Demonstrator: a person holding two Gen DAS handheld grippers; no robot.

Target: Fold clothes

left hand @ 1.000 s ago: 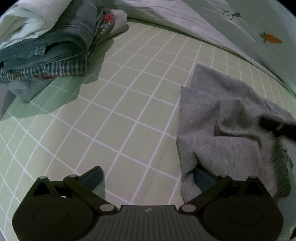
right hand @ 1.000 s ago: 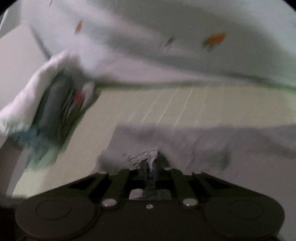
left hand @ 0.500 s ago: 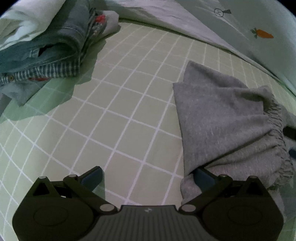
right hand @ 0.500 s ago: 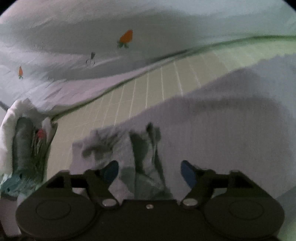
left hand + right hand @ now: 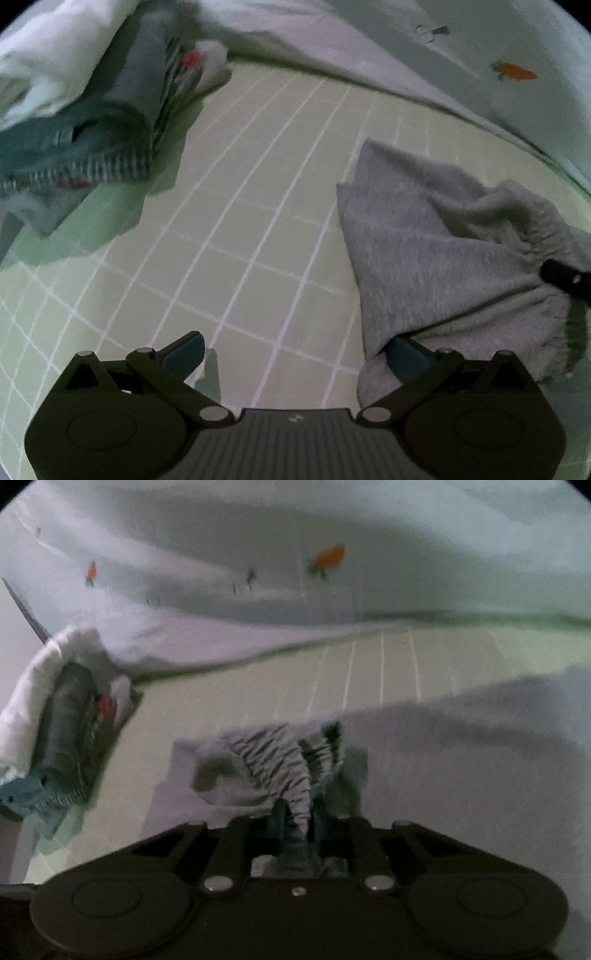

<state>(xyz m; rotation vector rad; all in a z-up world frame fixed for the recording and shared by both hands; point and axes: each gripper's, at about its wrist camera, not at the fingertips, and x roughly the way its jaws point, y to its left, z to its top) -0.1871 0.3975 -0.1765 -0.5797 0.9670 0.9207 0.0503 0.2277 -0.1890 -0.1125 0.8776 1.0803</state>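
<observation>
The big bed [image 5: 258,206] has a green sheet with white squares, and the grey clothes [image 5: 436,251] lie on its right side, bunched up, with the stretchy waist part pointing right. Half a second ago the grey clothes lay flatter and the right claw's jaws stood wide open over the waist; now the right claw [image 5: 298,821] has just been closing, and its two jaws pinch a fold of the gathered waist between them. In the left view a dark tip of that claw pokes in at the right edge, and the cloth there is pulled up into a ridge. I think this means a new fold is starting, with the right side ready to be lifted over. The left claw [image 5: 295,350] is wide open and holds nothing, much as it was a second ago; its right finger [image 5: 406,354] is tucked under the near edge of the grey cloth, and its left finger sits over bare sheet. A pile of folded clothes [image 5: 85,122] sits well apart at the far left. Both views are blurry, so the pile's pieces are hard to tell apart. The right part of the grey clothes runs off the picture, and I cannot tell what kind of clothes they are. The quilt with little carrots [image 5: 328,557] behind is smeared too.
</observation>
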